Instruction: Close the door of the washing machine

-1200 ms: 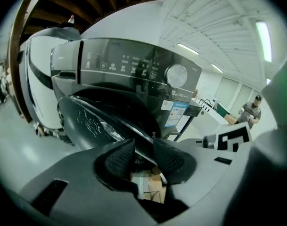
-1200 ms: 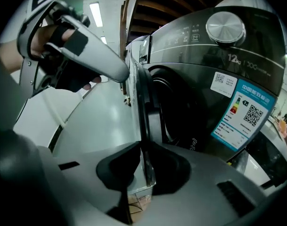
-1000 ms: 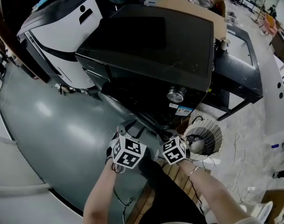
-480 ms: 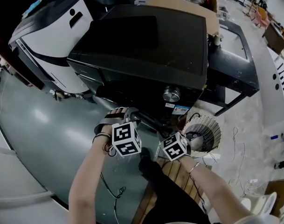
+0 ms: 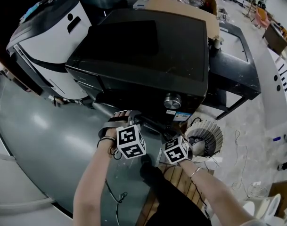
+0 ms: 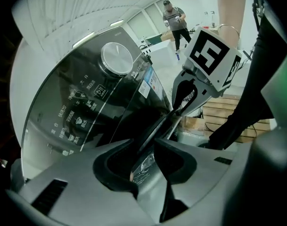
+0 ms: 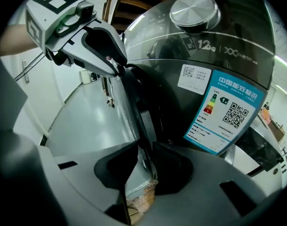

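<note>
A black front-loading washing machine (image 5: pixel 148 46) stands ahead, its silver dial (image 5: pixel 171 100) on the front. Its door (image 5: pixel 150 122) hangs open toward me, edge-on. My left gripper (image 5: pixel 134 120) has just been closing, and the door's dark rim (image 6: pixel 157 128) now sits pinched between its pads (image 6: pixel 145 149). Farther along the same rim, my right gripper (image 5: pixel 163 135) has just been opening. The door's edge (image 7: pixel 134 112) runs between its pads (image 7: pixel 144 149), with a gap beside it. Each gripper shows in the other's view, at the rim: the right gripper (image 6: pixel 175 113) and the left gripper (image 7: pixel 117 66).
A white and black machine (image 5: pixel 53 36) stands left of the washer, and a black table (image 5: pixel 237 65) to its right. A round white fan cage (image 5: pixel 205 138) lies on the floor by my right hand. A wooden pallet (image 5: pixel 181 178) is under me. A person (image 6: pixel 174 18) stands far off.
My left gripper has rolled and moved up to the door's rim near the washer's front. The right gripper has shifted a little along the rim.
</note>
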`<state>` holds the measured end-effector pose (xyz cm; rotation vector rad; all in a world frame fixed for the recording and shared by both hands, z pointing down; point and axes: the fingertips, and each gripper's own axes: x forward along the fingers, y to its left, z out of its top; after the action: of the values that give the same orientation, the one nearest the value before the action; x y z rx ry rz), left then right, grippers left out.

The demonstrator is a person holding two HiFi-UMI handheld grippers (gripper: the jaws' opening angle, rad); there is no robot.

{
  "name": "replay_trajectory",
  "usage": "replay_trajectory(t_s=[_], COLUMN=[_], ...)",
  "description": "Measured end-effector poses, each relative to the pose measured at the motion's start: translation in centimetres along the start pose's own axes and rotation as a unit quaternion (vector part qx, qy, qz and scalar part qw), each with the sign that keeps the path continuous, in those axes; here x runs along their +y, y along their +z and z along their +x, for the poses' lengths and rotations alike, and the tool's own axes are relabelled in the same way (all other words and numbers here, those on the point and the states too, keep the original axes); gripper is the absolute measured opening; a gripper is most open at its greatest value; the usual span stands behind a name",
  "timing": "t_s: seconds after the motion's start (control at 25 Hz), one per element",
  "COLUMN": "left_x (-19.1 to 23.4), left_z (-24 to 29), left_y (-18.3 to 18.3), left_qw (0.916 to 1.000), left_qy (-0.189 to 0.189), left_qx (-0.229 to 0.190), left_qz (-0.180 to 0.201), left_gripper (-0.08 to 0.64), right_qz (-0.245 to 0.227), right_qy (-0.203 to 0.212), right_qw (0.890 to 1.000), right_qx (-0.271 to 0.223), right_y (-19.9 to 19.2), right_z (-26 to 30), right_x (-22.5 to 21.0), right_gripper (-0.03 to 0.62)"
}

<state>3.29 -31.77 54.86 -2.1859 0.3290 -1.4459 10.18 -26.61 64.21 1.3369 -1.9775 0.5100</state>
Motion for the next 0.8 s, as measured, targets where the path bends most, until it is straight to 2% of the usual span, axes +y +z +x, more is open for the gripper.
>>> replay_trajectory(t_s=[0.56,0.8], left_x=[1.5,1.7], left_z=[0.8,1.0], left_y=[0.4,0.4], left_qw=[0.9979,0.9969], left_qy=[0.056,0.067], left_qx=[-0.024,-0.028], left_qz=[-0.023,-0.032], left_gripper=[0.147,0.150], right_qz=[0.002,0.005], right_qy=[-0.052,-0.069], right_qw=[0.999,0.998], right_qx=[0.010,0.013], right_y=[1.0,1.1], right_z=[0.8,1.0], right_x=[-1.7,-2.0], right_gripper=[0.115,0.118])
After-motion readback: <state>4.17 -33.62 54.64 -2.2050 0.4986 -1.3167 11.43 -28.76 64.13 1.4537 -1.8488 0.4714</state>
